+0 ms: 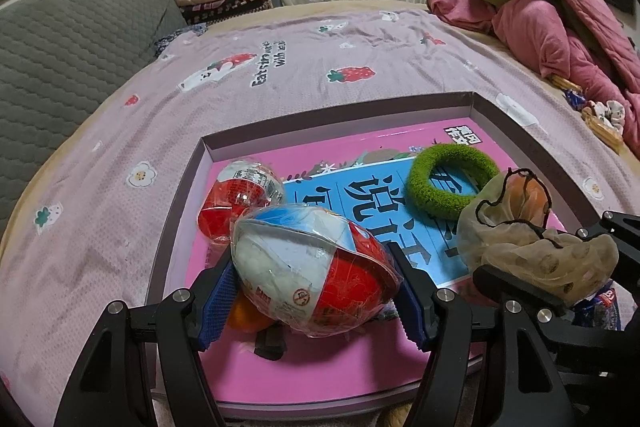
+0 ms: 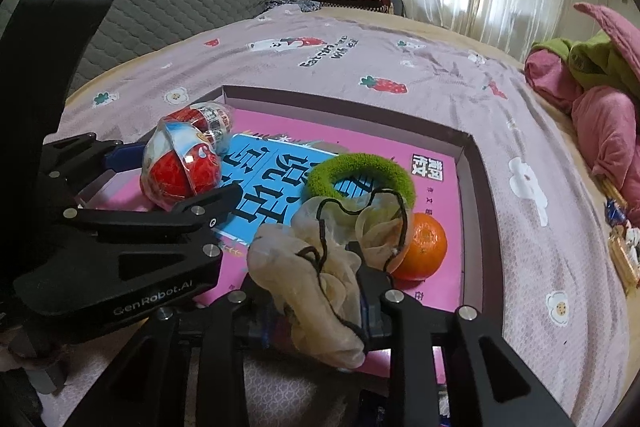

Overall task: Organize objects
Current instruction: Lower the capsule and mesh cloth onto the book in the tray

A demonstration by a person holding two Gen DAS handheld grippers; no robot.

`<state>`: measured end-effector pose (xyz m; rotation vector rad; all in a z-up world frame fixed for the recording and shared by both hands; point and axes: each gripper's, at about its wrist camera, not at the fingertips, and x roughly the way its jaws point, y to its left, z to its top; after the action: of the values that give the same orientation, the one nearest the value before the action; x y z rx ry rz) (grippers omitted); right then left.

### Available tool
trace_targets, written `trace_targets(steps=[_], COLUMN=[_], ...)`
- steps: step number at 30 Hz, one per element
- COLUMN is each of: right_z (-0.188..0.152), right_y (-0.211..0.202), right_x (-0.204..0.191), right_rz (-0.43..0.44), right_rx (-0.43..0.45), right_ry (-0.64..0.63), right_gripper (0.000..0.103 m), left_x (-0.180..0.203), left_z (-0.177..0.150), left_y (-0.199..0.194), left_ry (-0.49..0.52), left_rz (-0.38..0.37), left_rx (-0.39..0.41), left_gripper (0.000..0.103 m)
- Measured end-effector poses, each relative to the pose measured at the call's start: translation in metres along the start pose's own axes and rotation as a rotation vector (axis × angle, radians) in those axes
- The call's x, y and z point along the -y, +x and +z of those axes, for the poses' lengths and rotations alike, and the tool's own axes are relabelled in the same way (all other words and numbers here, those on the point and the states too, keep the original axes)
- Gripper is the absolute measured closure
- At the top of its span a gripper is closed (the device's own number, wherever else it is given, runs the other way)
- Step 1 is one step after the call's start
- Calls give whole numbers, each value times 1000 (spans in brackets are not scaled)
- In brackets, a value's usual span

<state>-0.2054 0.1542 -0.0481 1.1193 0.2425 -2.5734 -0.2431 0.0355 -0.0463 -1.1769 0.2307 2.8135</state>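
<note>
Gripping a wrapped egg toy (image 1: 316, 275), the left gripper (image 1: 316, 291) hovers over the box (image 1: 520, 131).
Right gripper (image 2: 320, 291): beige scrunchie (image 2: 320, 283) between its jaws; grip unclear.

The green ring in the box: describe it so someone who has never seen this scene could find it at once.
On the bed's strawberry-print sheet lies a shallow box with a pink and blue printed floor. Toward its far right part, beside a tangerine and a beige sheer pouch, lies the green ring. It is the only fuzzy, open loop there; the two toy eggs are wrapped in plastic.
</note>
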Motion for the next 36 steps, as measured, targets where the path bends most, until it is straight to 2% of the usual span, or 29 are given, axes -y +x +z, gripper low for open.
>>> trace_targets(steps=[21, 36], right_z=[1, 10], right_y=[-15, -31], right_x=[5, 18], right_rz=[-33, -52], right_rx=[16, 106], right_ry=[-18, 32], right_gripper=[49, 38], left_x=[-2, -8], left_z=[-1, 5], left_y=[-11, -20], left_ry=[-21, -39], left_rz=[-49, -67], left_rx=[-15, 20], left_gripper=[32, 31])
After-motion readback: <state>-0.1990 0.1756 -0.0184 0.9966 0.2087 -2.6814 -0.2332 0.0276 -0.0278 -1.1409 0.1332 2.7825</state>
